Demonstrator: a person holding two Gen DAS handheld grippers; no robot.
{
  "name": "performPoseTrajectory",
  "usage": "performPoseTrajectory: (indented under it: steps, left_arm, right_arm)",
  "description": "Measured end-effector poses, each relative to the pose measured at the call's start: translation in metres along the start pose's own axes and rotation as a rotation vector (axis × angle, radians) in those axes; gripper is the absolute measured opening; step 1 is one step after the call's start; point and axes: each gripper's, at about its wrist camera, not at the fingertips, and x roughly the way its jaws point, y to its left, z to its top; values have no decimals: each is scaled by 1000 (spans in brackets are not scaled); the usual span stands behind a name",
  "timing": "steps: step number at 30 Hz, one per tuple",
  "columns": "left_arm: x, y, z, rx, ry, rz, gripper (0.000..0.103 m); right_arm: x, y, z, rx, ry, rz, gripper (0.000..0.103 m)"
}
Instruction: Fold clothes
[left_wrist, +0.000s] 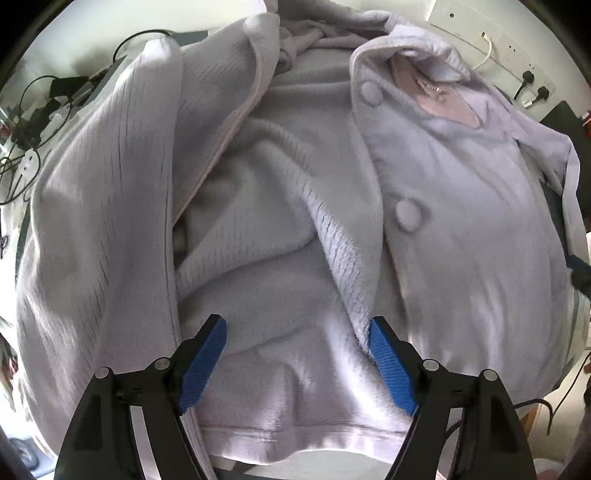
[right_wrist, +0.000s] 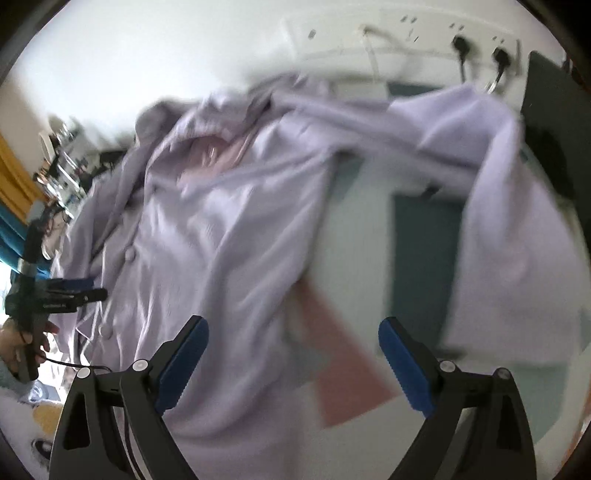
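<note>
A pale lilac fleece jacket (left_wrist: 295, 184) with covered buttons (left_wrist: 408, 214) lies spread below me, its front open and rumpled, a pink lining (left_wrist: 443, 99) showing at the collar. My left gripper (left_wrist: 295, 325) points down at it, open; bunched fabric lies between the blue pads (left_wrist: 205, 362), which do not squeeze it. In the blurred right wrist view the jacket (right_wrist: 221, 221) stretches across the table (right_wrist: 362, 240), one sleeve (right_wrist: 498, 184) flung out to the right. My right gripper (right_wrist: 293, 328) hangs open over the jacket's lower edge, holding nothing. A hand (right_wrist: 18, 343) holds the left gripper (right_wrist: 74, 291) at the jacket's left side.
The table carries teal (right_wrist: 424, 258) and pink (right_wrist: 343, 369) patches beside the jacket. Wall sockets with plugs (right_wrist: 476, 44) run behind it. A dark flat object (right_wrist: 554, 129) stands at the far right. Tangled cables and small gear (left_wrist: 37, 110) crowd the far left.
</note>
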Motion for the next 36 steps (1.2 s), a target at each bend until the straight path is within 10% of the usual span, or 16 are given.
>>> performPoseTrajectory:
  steps: [12, 36]
  left_arm:
    - [6, 11, -11, 51, 11, 3, 83]
    - [16, 16, -8, 72, 1, 49, 103]
  right_arm:
    - [53, 94, -12, -218, 170, -236, 97]
    - [54, 99, -31, -128, 34, -258, 103]
